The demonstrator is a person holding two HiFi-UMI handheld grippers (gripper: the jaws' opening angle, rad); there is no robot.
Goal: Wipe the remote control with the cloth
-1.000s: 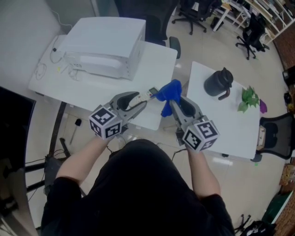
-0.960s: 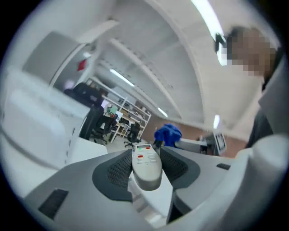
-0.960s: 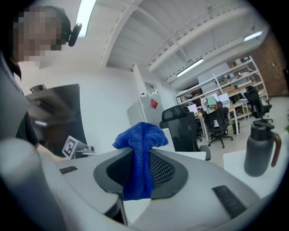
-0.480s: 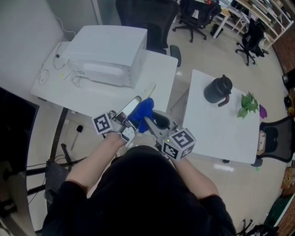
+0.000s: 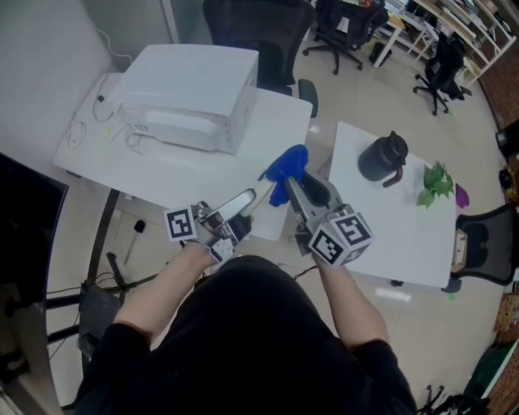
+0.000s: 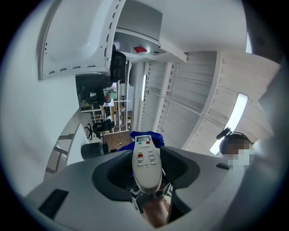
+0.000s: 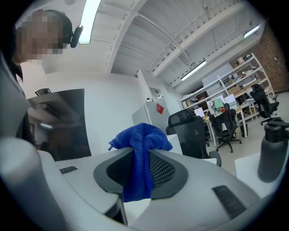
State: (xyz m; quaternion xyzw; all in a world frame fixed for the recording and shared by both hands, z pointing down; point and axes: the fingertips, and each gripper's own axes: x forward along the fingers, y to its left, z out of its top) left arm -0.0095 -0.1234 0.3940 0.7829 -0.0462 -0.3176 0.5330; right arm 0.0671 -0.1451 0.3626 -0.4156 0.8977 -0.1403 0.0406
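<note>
Two white tables lie below you. The one on your left (image 5: 272, 134) carries a large white box-shaped machine (image 5: 190, 85). The smaller one on your right (image 5: 389, 227) carries a dark grey lidded jug with a handle (image 5: 383, 156) and, well apart from it, a small green leafy sprig (image 5: 438, 180). Black office chairs (image 5: 340, 20) stand on the pale floor beyond them.

You hold both tools up in the air in front of you, over the near edge of the left table and the gap between the two tables. Your right gripper (image 5: 293, 185) has its jaws clamped on a bright blue terry cloth (image 5: 285, 164). The cloth bunches above the jaw tips, and a fold hangs down between the pads. Your left gripper (image 5: 227, 222) has its jaws closed on the lower end of a slim white remote control (image 6: 146, 163). The remote's button face is turned towards that gripper's camera, with red and green keys and a small display near the far end.

The remote points towards the cloth, and the cloth sits just beside its far tip. Whether the two touch cannot be told.
</note>
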